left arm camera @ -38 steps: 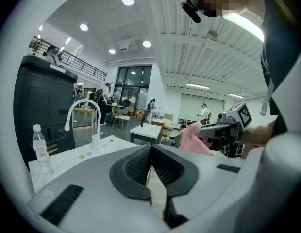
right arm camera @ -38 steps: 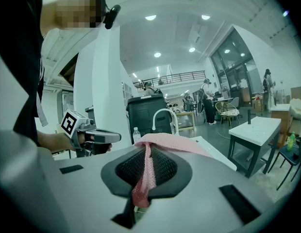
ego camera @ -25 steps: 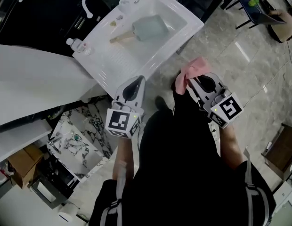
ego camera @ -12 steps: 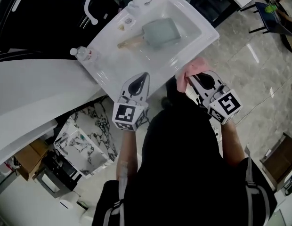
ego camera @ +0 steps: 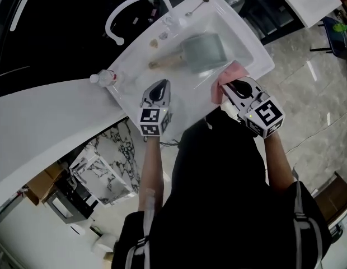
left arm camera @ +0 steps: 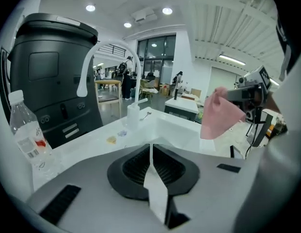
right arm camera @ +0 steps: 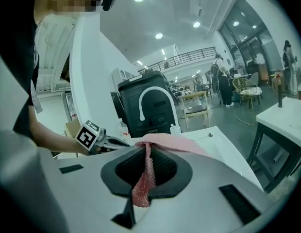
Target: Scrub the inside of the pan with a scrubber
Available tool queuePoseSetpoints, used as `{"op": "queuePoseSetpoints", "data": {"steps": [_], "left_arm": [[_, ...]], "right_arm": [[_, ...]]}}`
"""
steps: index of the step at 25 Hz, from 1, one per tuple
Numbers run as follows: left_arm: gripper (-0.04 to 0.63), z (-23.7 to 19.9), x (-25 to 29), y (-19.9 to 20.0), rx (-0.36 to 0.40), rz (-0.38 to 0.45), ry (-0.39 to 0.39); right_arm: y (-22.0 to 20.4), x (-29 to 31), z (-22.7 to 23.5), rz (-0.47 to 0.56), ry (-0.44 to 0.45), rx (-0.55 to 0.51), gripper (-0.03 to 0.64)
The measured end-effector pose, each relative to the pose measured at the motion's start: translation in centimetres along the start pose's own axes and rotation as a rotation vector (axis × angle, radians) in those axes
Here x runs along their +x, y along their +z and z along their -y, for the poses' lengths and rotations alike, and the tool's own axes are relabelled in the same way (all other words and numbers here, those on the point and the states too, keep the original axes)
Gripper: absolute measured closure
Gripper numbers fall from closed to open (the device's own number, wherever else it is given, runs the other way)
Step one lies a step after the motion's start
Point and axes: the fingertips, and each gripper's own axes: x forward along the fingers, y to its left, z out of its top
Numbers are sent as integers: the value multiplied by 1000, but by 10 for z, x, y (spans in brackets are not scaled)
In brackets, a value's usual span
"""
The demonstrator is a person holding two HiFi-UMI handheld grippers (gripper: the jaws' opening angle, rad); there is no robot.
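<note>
A grey-green square pan with a wooden handle lies in the white sink. My right gripper is shut on a pink mesh scrubber, which hangs over the sink's near edge beside the pan. In the right gripper view the scrubber is pinched between the jaws of the right gripper. My left gripper hovers over the sink's near left rim, short of the handle. The left gripper is shut with nothing in it, and the scrubber shows to its right.
A white arched faucet stands behind the sink, with a spoon at the far corner. A plastic water bottle lies on the left end of the rim. A white curved counter runs to the left.
Both grippers have moved forward and down towards the sink. The pink scrubber has come from over the floor to the sink's near edge. The left gripper now reaches the rim.
</note>
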Motion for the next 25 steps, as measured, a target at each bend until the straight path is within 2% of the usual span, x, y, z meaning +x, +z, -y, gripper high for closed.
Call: {"op": "queuePoseSetpoints", "data": {"steps": [2, 7, 8, 10, 15, 19, 25], "left_arm": [[561, -11, 14, -5, 4, -27, 15], [559, -37, 64, -29, 90, -139, 26], [551, -42, 76, -35, 100, -164, 23], [465, -52, 99, -46, 118, -218, 12], [452, -67, 138, -86, 137, -359, -6], [440, -76, 157, -101, 120, -386, -7], [428, -85, 170, -106, 159, -422, 37]], "right_arm": [[-6, 12, 10, -26, 12, 0, 580], [-24, 38, 30, -83, 30, 1, 581], [-28, 43, 34, -96, 31, 2, 580], [-37, 53, 43, -123, 30, 8, 580], [-61, 76, 58, -206, 39, 17, 580], [-77, 99, 69, -243, 51, 20, 580], [-97, 129, 79, -314, 72, 14, 580]]}}
